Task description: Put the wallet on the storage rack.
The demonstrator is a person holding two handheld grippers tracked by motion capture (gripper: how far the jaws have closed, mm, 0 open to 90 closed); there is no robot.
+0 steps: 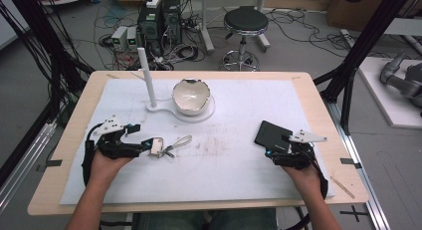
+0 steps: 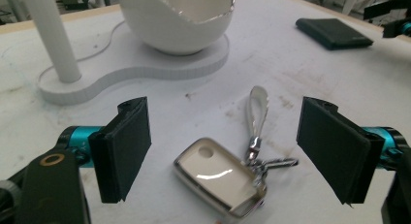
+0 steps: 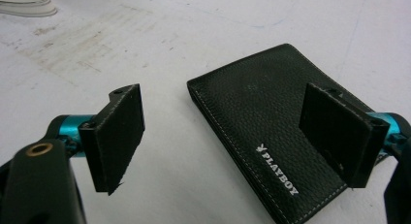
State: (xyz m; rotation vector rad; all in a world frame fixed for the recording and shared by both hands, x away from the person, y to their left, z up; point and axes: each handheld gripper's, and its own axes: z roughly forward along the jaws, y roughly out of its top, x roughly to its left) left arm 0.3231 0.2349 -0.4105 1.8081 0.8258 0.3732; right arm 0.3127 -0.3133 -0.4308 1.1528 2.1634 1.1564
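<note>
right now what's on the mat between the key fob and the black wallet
Nothing: in the high view the stretch of white mat between the key fob and the wallet is bare, only smudged with brownish stains.

A lab: beyond the table [image 1: 69,125], computers [image 1: 159,21], tangled cables [image 1: 308,26] and a stool [image 1: 245,26] crowd the floor.

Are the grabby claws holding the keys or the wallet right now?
No, nothing is held. The left gripper is open around the key fob, and the right gripper is open by the wallet.
</note>
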